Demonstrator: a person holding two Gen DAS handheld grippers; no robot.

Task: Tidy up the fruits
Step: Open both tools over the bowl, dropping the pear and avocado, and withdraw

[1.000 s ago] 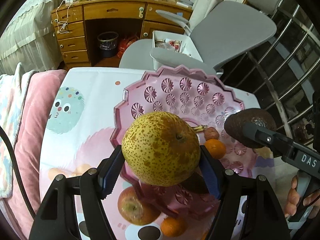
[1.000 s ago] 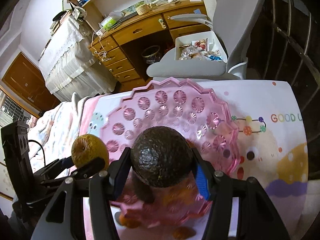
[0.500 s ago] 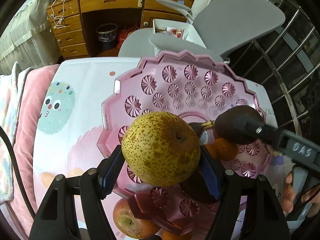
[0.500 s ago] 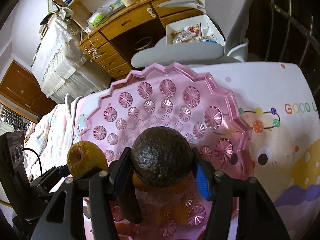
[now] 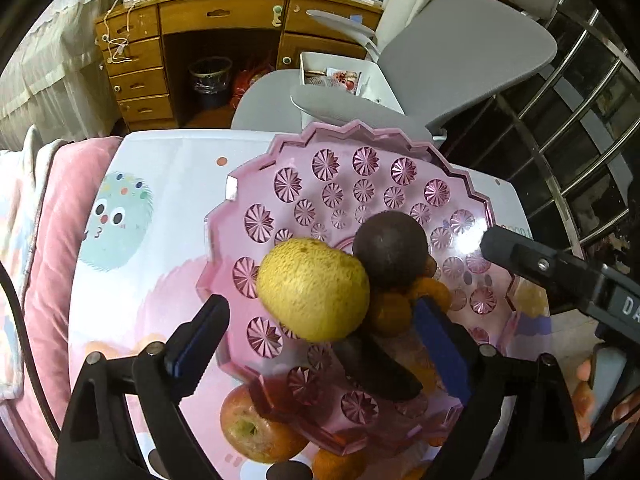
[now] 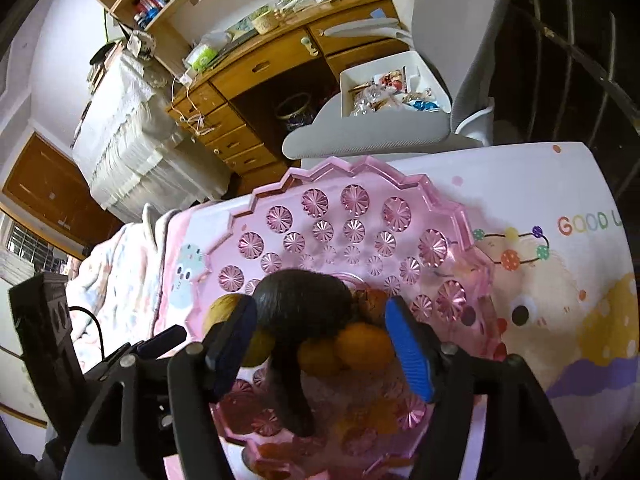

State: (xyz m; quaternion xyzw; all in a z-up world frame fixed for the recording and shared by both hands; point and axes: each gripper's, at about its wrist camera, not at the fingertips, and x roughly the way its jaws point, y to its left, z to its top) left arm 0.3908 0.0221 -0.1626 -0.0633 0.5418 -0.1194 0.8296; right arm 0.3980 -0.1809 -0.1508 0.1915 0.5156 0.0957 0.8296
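A pink faceted bowl [image 5: 360, 168] stands on the cartoon-print table. A speckled yellow pear [image 5: 314, 290] lies in the bowl, apart from both pads of my open left gripper [image 5: 320, 334]. A dark avocado [image 5: 390, 248] rests in the bowl beside the pear, on small oranges [image 5: 390, 310]. In the right wrist view the bowl [image 6: 360, 184] holds the avocado [image 6: 304, 300], oranges [image 6: 362, 346] and the pear [image 6: 224, 312]. My right gripper [image 6: 320, 344] is open around them, gripping nothing.
A red-yellow apple [image 5: 256, 428] and an orange [image 5: 336, 464] lie on the table under the bowl's near rim. A pink blanket [image 5: 44, 260] lies to the left. A grey office chair [image 5: 440, 64] and wooden desk [image 5: 192, 20] stand beyond the table.
Both grippers moved forward over the bowl and opened. The pear left the left gripper and the avocado left the right gripper; both now lie in the bowl.
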